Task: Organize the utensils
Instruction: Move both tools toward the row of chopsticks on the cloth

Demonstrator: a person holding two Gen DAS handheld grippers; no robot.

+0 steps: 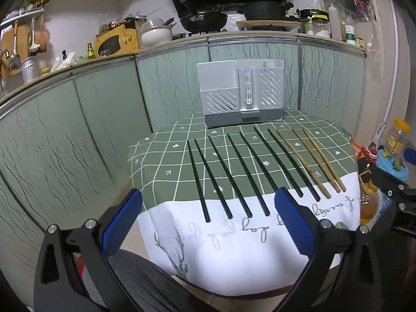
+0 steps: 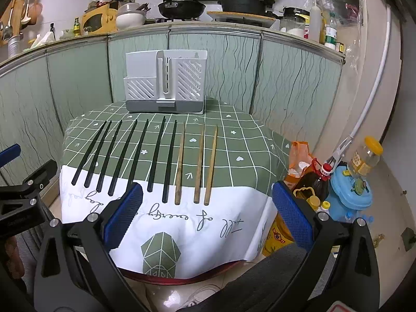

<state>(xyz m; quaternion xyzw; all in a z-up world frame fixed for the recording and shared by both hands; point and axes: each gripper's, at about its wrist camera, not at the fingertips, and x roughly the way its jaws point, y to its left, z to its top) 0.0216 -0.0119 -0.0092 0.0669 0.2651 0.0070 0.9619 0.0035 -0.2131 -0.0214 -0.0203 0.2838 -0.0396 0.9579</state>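
Several black chopsticks [image 1: 228, 174] [image 2: 130, 153] lie side by side on a small table with a green checked cloth [image 1: 161, 161] [image 2: 241, 145]. Three wooden chopsticks [image 1: 314, 161] [image 2: 199, 161] lie to their right. A white slotted utensil holder [image 1: 240, 92] [image 2: 166, 84] stands upright at the table's far edge. My left gripper [image 1: 208, 215] is open and empty, held before the table's near edge. My right gripper [image 2: 208, 208] is open and empty, also before the near edge, nearer the wooden chopsticks.
Green cabinet fronts [image 1: 78, 135] run behind and left of the table, under a cluttered counter with pans [image 1: 204, 19]. Oil bottles [image 2: 312, 182], a blue container [image 2: 348, 195] and a jar [image 2: 366, 156] stand on the floor right of the table.
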